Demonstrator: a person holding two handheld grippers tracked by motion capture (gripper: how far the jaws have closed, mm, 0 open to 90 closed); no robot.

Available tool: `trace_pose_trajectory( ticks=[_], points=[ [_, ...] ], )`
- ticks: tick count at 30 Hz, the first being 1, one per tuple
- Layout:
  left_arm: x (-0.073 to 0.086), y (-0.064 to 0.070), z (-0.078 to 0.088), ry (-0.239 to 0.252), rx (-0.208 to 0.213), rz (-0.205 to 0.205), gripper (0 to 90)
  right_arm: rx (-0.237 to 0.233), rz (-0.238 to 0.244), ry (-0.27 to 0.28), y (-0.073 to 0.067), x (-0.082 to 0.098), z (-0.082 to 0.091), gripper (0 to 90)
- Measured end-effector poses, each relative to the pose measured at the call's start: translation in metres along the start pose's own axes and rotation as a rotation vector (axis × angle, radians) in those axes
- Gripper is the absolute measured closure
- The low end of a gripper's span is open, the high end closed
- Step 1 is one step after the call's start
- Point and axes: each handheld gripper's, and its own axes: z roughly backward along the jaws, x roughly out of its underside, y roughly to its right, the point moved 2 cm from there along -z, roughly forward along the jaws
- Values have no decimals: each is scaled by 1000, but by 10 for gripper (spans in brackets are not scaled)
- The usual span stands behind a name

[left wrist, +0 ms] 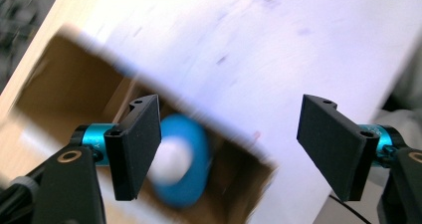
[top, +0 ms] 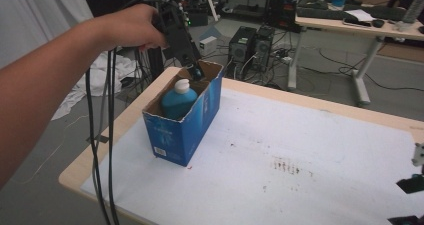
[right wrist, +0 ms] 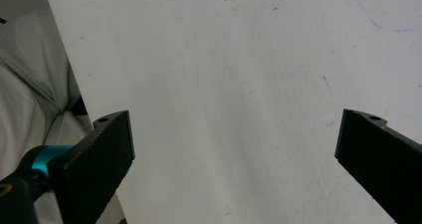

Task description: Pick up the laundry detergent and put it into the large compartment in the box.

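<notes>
Left gripper (left wrist: 229, 149) hangs with jaws apart, holding nothing, above the blue bottle (top: 179, 101) in the box (top: 200, 120); right gripper (right wrist: 234, 164) gapes wide, empty.

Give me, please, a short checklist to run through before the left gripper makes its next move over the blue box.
1. Blue bottle upright inside the blue box: ok.
2. Left gripper open, nothing between its pads: ok.
3. Left gripper above the box rim, apart from the bottle's white cap: ok, by the high view.
4. Box fully on the table, away from the edge: not ok, it stands near the left edge.
5. Right gripper open, over bare table: ok.
6. Cable free of the box: cannot tell.
</notes>
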Motion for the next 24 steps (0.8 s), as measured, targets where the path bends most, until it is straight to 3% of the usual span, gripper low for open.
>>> trace_pose_trajectory(
  ticks=[2,7,8,12,14,19,22,24],
  points=[
    [-13,9,-5,13,16,-20,254,1,-1,8,-1,0,1,11],
    [-43,29,-25,-32,36,-93,254,8,-8,18,-4,0,5,11],
    [-49,32,-30,-32,40,-100,141,9,-3,22,-4,-1,5,11],
    [-69,46,-49,-33,53,-139,110,12,3,23,-7,-3,5,12],
    [-72,48,-53,-36,52,-148,43,12,4,27,-8,-4,6,11],
    [-85,54,-69,-47,59,-168,15,11,8,36,-8,-5,7,11],
    [-93,59,-80,-51,52,-215,15,10,10,39,-8,-7,6,11],
    [-96,61,-83,-51,42,-223,16,8,9,40,-8,-7,6,11]
  ],
)
